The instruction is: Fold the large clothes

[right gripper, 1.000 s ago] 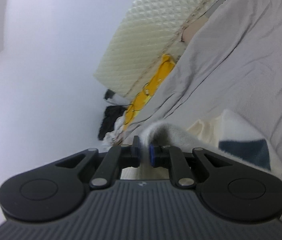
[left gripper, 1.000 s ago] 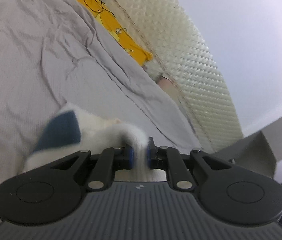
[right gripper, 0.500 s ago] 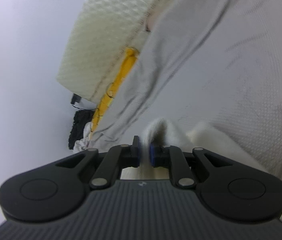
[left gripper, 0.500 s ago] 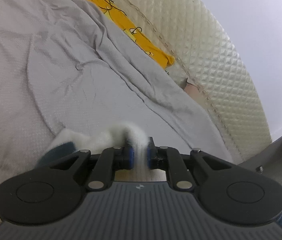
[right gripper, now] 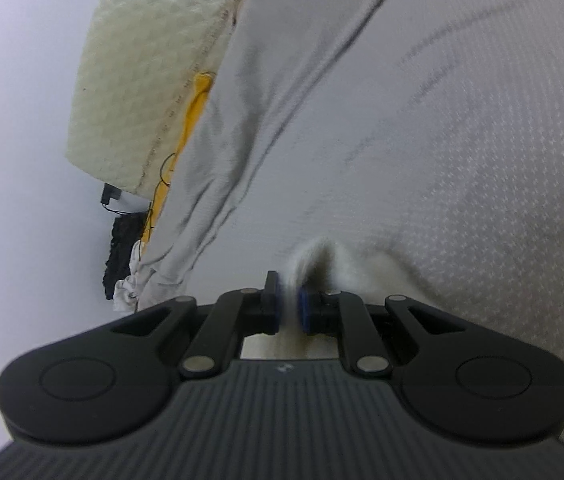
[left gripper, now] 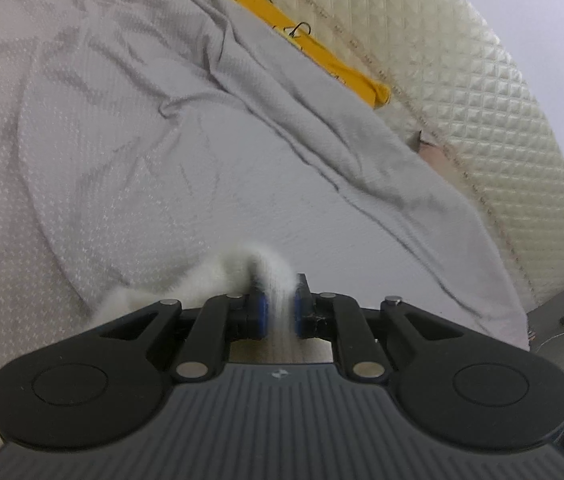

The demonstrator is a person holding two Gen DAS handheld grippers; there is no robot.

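A fluffy white garment point(left gripper: 185, 280) bunches up just ahead of my left gripper point(left gripper: 279, 312), whose blue pads are shut on a fold of it. The cloth trails off to the left, low over the grey bedsheet point(left gripper: 121, 140). In the right wrist view the same white garment point(right gripper: 346, 264) rises in a pinched ridge between the blue pads of my right gripper point(right gripper: 290, 308), which is shut on it. It spreads to the right, close to the bedsheet point(right gripper: 462, 120). The garment's dark blue patch is hidden in both views.
A cream quilted headboard point(left gripper: 462, 80) runs along the bed's far side, with a yellow cloth point(left gripper: 322, 56) and black wires beside it. Dark and white clothes point(right gripper: 125, 256) lie heaped at the bed's far end. A grey ledge point(left gripper: 562, 320) stands at the right.
Both grippers have come down towards the bedsheet with the white garment still pinched. The garment's blue patch has dropped out of sight, and the sheet fills more of each view.
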